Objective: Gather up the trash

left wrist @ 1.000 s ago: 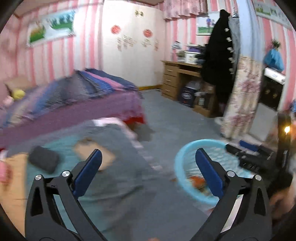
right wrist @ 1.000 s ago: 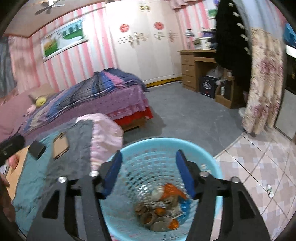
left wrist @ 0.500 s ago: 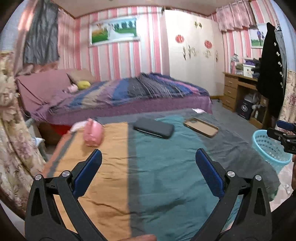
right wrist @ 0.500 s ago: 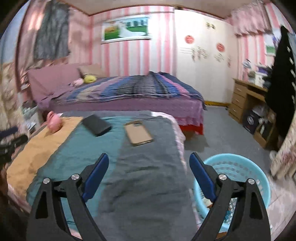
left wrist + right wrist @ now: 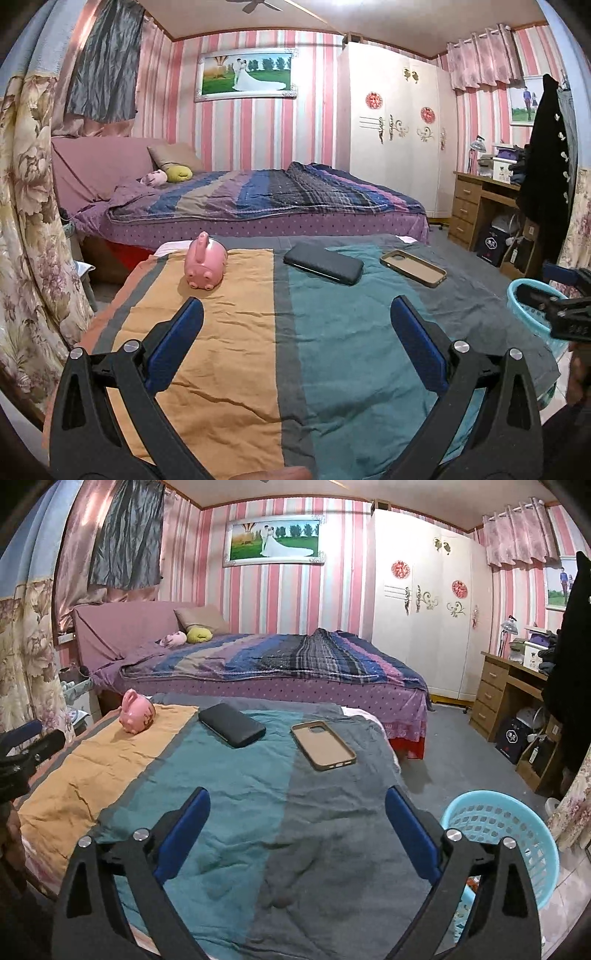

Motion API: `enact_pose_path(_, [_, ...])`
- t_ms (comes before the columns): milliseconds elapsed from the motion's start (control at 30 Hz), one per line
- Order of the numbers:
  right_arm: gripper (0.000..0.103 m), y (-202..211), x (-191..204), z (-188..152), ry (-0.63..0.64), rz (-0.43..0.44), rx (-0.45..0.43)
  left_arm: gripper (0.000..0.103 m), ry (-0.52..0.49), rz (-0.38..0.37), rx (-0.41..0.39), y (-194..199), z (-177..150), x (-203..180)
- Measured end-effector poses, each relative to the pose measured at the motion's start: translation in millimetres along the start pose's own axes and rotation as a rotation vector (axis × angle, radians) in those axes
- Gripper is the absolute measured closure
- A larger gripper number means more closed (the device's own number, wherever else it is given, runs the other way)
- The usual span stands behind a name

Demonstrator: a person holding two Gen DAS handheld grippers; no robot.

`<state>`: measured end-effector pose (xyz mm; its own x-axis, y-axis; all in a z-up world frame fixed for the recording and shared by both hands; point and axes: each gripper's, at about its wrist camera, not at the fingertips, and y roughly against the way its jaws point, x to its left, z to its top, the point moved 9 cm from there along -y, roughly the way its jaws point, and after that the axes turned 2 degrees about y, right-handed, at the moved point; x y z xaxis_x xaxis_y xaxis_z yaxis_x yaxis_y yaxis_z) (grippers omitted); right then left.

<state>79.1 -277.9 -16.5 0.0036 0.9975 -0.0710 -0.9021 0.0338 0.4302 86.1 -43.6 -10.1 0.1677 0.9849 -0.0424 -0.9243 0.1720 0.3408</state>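
**Basket beside the cloth-covered bench, both grippers empty**

The light-blue trash basket [image 5: 509, 834] is seen upright on the floor, mouth upward, just off the right edge of the bench [image 5: 229, 812]; orange scraps are glimpsed through its mesh. No writing can be read. The right gripper [image 5: 297, 829] has just been opening and is spread wide, nothing between its jaws. The left gripper [image 5: 295, 339] is likewise released. A pink piggy bank [image 5: 205, 266], a black case [image 5: 323, 263] and a tan phone case [image 5: 413, 268] lie far back, leaving the near cloth free.

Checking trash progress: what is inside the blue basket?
In the blue basket, only an orange scrap shows low down; the right tongs arm and the basket wall hide the rest.
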Motion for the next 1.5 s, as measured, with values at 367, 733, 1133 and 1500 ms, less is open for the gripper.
enact_pose_path(367, [0.009,-12.5,11.6,7.5,0.03,0.012,0.001,0.005,0.018,0.005,0.029,-4.2,-5.3,5.5])
enact_pose_path(733, [0.009,-16.6,13.8,7.4,0.026,0.022,0.01,0.005,0.015,0.004,0.04,-8.3,-7.2,5.2])
enact_pose_path(1133, [0.009,-19.4,12.4,4.8,0.016,0.016,0.012,0.005,0.023,0.003,0.041,-9.8,-9.5,5.0])
enact_pose_path(1500, [0.009,-20.3,11.6,5.1,0.021,0.013,0.011,0.005,0.034,0.003,0.041,-9.5,-10.2,5.2])
